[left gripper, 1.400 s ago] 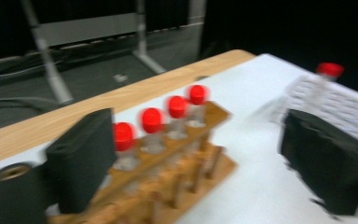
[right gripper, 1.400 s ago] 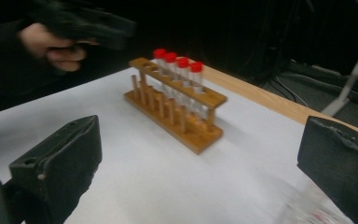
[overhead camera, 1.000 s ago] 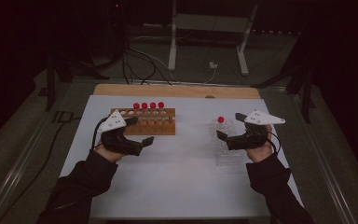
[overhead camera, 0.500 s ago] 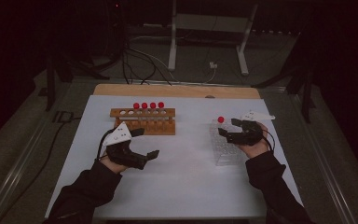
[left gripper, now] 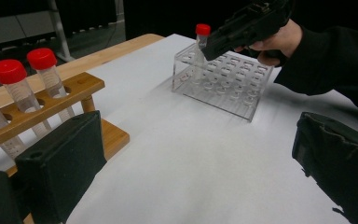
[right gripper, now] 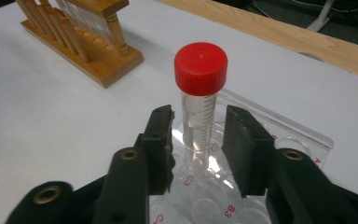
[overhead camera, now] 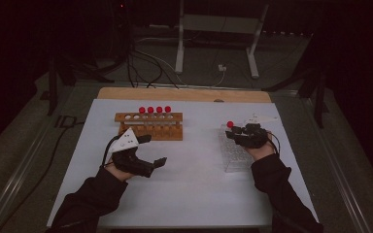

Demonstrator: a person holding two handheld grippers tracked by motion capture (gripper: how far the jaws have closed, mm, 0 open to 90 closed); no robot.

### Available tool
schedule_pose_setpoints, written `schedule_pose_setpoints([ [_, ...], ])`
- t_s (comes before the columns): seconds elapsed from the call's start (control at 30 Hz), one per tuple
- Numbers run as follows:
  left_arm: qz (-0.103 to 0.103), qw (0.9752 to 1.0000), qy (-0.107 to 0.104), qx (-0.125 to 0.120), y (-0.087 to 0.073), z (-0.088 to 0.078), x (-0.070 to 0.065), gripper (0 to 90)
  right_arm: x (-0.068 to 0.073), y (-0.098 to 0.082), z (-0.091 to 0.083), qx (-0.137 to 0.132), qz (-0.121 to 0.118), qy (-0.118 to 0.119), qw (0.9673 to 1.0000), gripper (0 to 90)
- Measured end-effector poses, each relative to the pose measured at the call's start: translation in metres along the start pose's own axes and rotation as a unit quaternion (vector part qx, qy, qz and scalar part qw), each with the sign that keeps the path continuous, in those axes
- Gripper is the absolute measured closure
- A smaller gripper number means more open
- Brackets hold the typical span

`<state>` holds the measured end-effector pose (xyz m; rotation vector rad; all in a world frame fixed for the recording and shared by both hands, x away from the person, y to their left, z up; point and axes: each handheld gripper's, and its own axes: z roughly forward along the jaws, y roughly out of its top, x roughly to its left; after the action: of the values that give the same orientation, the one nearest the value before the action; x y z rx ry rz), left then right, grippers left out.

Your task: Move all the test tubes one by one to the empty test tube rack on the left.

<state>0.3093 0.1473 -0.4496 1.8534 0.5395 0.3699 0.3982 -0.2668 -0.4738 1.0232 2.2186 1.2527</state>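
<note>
Right gripper [right gripper: 198,140], jaws just closing, brackets a red-capped tube [right gripper: 199,100] standing in the clear acrylic rack [right gripper: 279,133], narrow gaps each side. Left gripper [overhead camera: 153,154] hangs open; farther back stands the wooden tube rack [overhead camera: 149,127].

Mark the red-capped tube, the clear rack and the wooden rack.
red-capped tube [right gripper: 201,67], right gripper view, on its cap.
clear rack [left gripper: 223,81], left gripper view, on its top plate.
wooden rack [overhead camera: 150,133], high view, on its front rail.
</note>
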Motion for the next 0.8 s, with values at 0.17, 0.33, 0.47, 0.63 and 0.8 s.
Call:
schedule_pose_setpoints([
  [0.17,-0.001,1.0,0.0,0.0,0.0,0.0,0.0,3.1,-0.001,0.0,0.004,0.005,0.003,0.004,1.0,73.7],
  [0.33,-0.002,1.0,-0.004,0.003,0.0,0.001,0.0,3.1,0.002,0.001,0.003,0.008,-0.009,-0.007,0.9999,75.1],
  [0.47,-0.002,1.0,-0.004,0.005,0.0,0.001,0.001,3.1,0.002,0.003,0.001,0.008,-0.008,-0.009,0.9999,75.3],
  [0.63,-0.003,1.0,-0.007,0.005,0.001,0.0,0.001,3.1,0.004,0.011,-0.009,-0.006,-0.011,-0.01,0.9999,75.3],
  [0.8,-0.001,0.9999,-0.01,0.005,0.002,0.0,0.0,3.2,0.007,0.02,-0.023,-0.022,-0.019,-0.015,0.9995,75.3],
])
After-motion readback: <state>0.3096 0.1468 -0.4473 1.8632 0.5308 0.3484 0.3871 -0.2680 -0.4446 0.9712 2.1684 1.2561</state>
